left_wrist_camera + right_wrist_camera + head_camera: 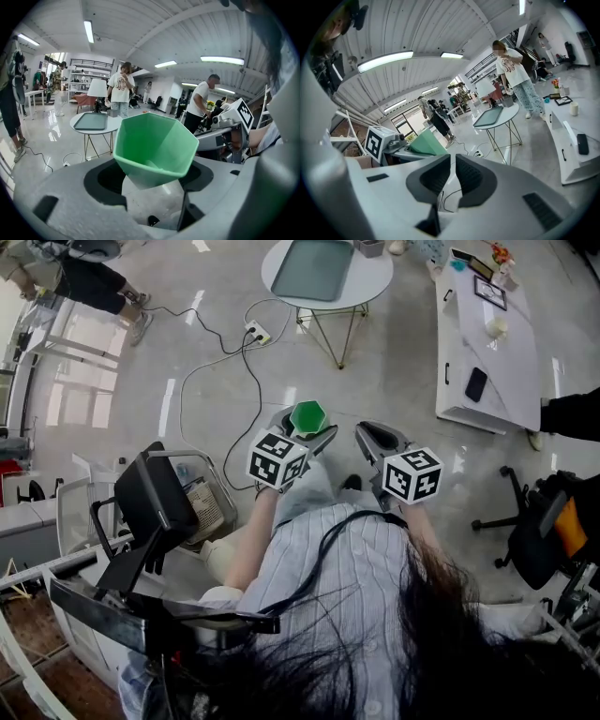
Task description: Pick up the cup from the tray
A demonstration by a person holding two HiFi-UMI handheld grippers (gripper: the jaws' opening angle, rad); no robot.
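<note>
Between your left gripper's jaws sits the green cup, clamped near its base w/ the mouth tipped fwd. It's up in front of you, well apart from the tray on the round table across the floor. Your right gripper is pinched together, nothing in it. Pick-up looks done, imo. Next: keep the squeeze firm & the cup steady; don't loosen till you've somewhere to set it.
</note>
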